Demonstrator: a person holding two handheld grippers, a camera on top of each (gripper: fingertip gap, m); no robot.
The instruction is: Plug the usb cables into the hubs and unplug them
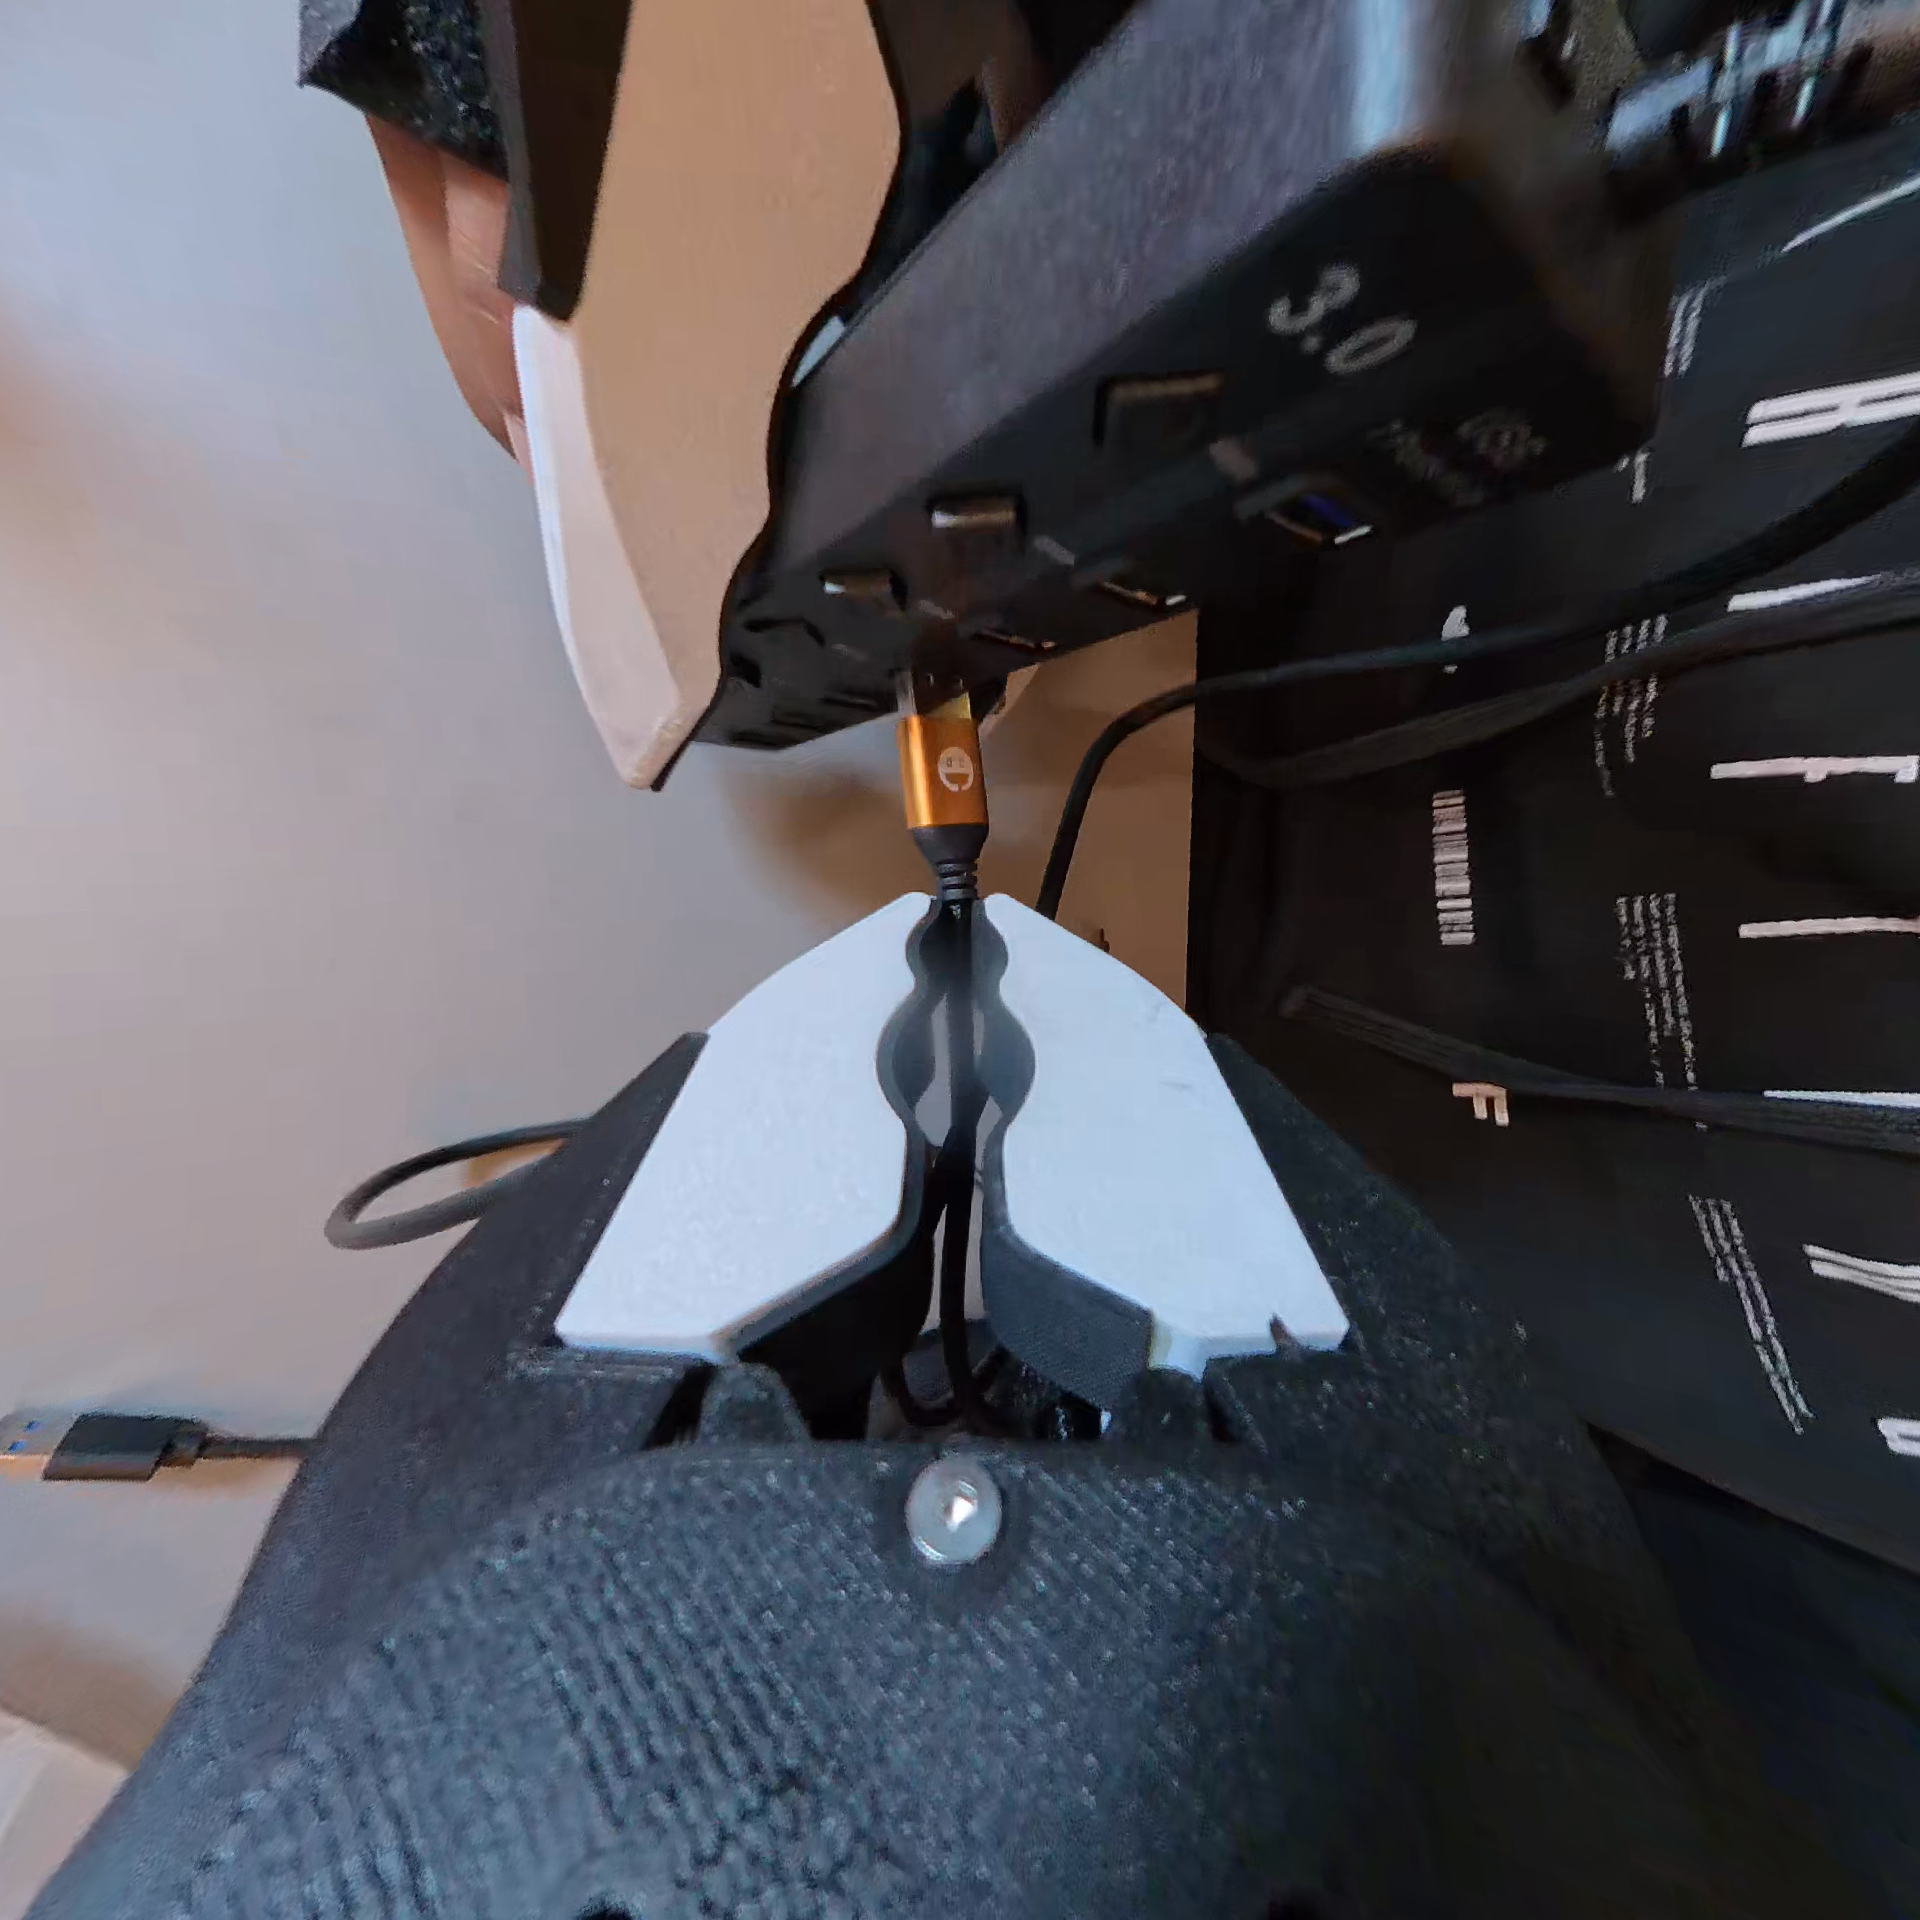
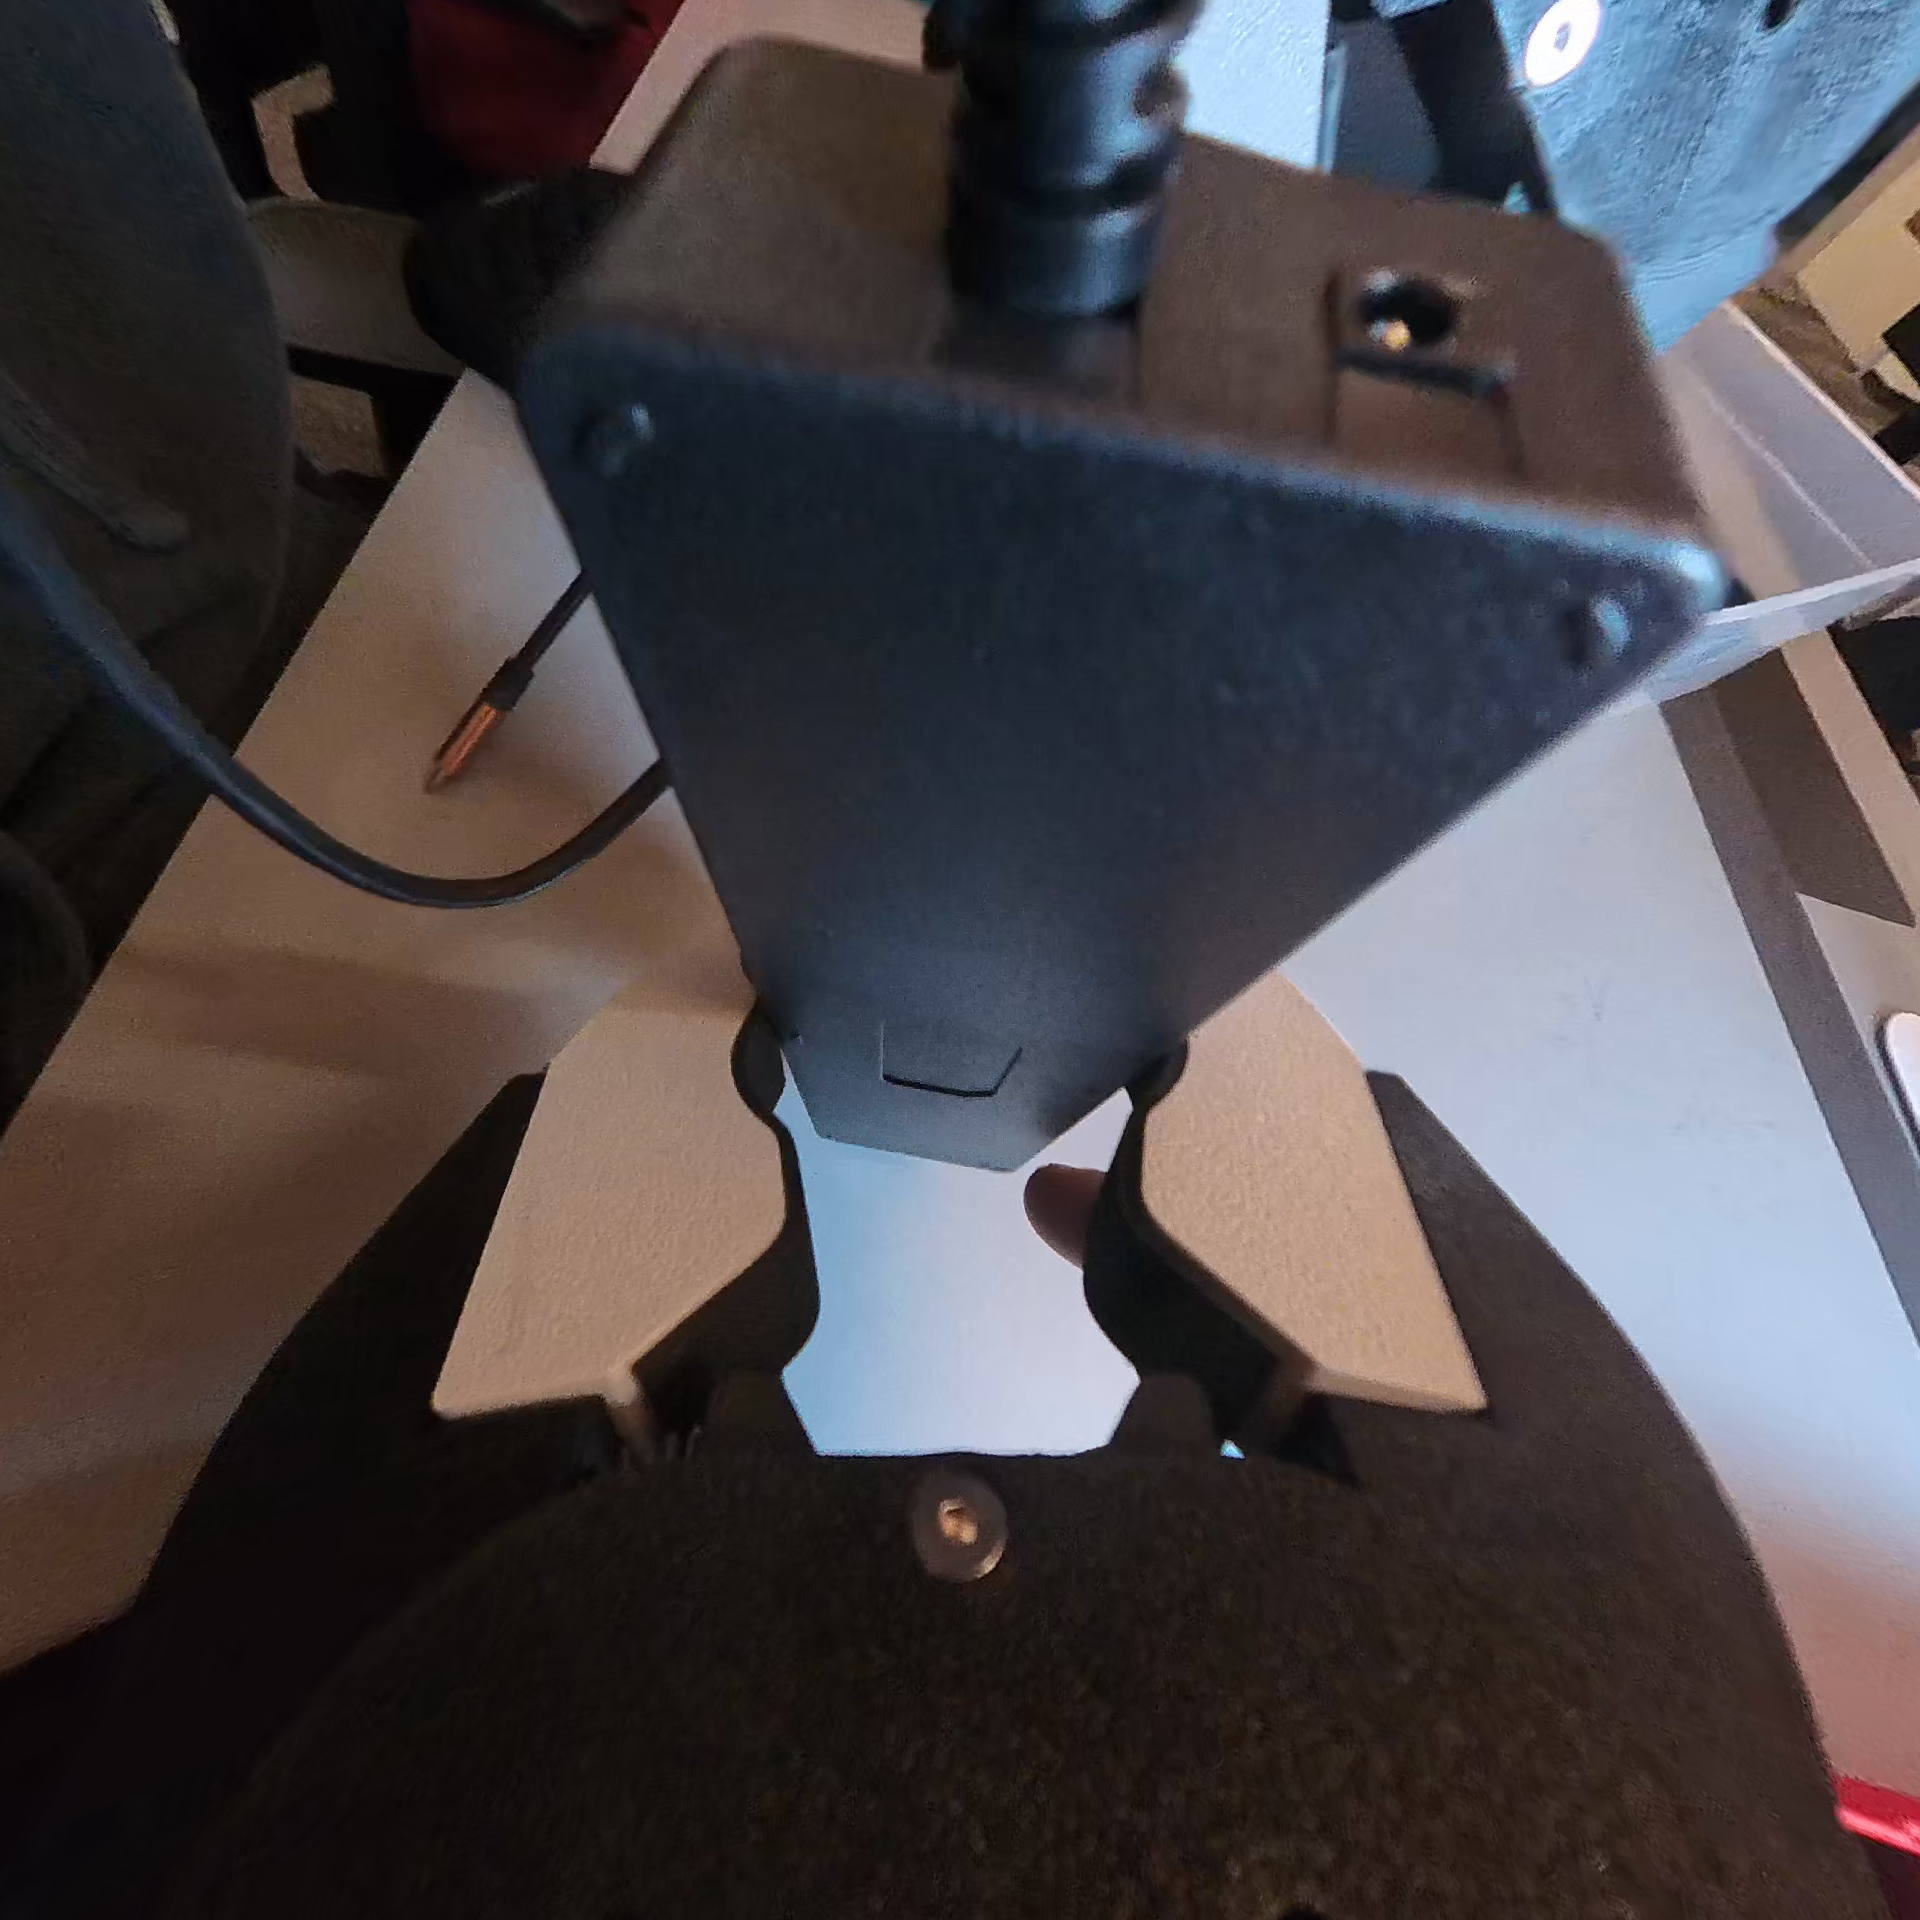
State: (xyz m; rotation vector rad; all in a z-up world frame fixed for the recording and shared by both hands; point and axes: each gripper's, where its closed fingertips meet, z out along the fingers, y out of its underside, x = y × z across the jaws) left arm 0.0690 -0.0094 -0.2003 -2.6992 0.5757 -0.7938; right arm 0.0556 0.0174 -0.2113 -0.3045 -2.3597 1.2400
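Left gripper (image 1: 961, 904) clenched on the cable (image 1: 956, 1039), pinching right behind the strain relief, orange plug (image 1: 940, 774) poking out at 12 o'clock just past the tips. Metal tongue of the plug at the mouth of a port on the hub (image 1: 1091, 343), only partly in by the look of it, with silver showing. Hub raised and tilted, running off towards 1 o'clock, right gripper's finger (image 1: 582, 520) flat against its side at 10 o'clock. Right gripper (image 2: 961, 1081) half hidden in its own view behind a dark plate (image 2: 1039, 675), jaws part-way apart; judged clamped on the hub, going by the left view. Light stuff, all of it: small rigid plug, smooth metal shell, likely slippery. Floppy braided cable, though, so a push from there apt to buckle or skew the plug. Better hold: the orange shell itself, squarely across its flat faces. Hub stiff and boxy, easy to brace by its long sides. Spare black plug (image 1: 104, 1444) lying at 8 o'clock on the table (image 2: 1507, 1039).
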